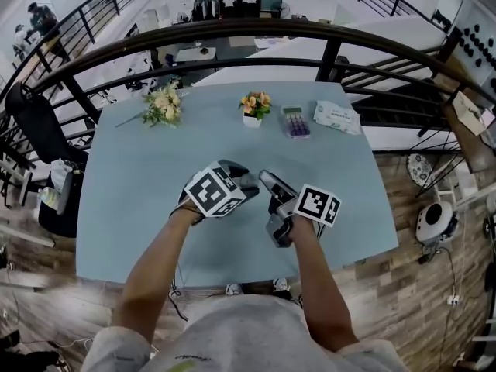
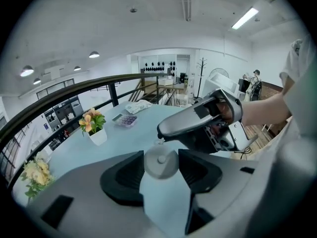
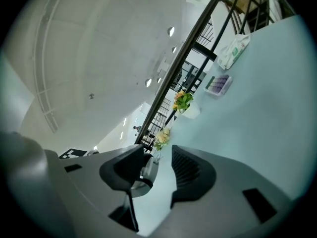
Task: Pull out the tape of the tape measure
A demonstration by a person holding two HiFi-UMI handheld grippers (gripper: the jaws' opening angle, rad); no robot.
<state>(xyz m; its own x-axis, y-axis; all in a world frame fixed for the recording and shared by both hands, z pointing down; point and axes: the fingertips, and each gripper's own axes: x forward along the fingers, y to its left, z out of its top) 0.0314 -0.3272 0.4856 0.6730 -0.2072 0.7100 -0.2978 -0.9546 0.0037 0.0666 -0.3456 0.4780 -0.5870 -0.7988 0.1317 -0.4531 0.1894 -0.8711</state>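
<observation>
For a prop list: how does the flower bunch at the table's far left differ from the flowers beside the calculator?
The flower bunch lies flat, loose, its stem pointing left; the potted flowers stand upright in a small white pot. The bunch is pale cream and wider; the potted flowers are orange. Both have green leaves and sit far back on the table.

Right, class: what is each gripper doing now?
Left gripper: closed on the tape measure.
Right gripper: open, tongs apart, gripping nothing.
</observation>
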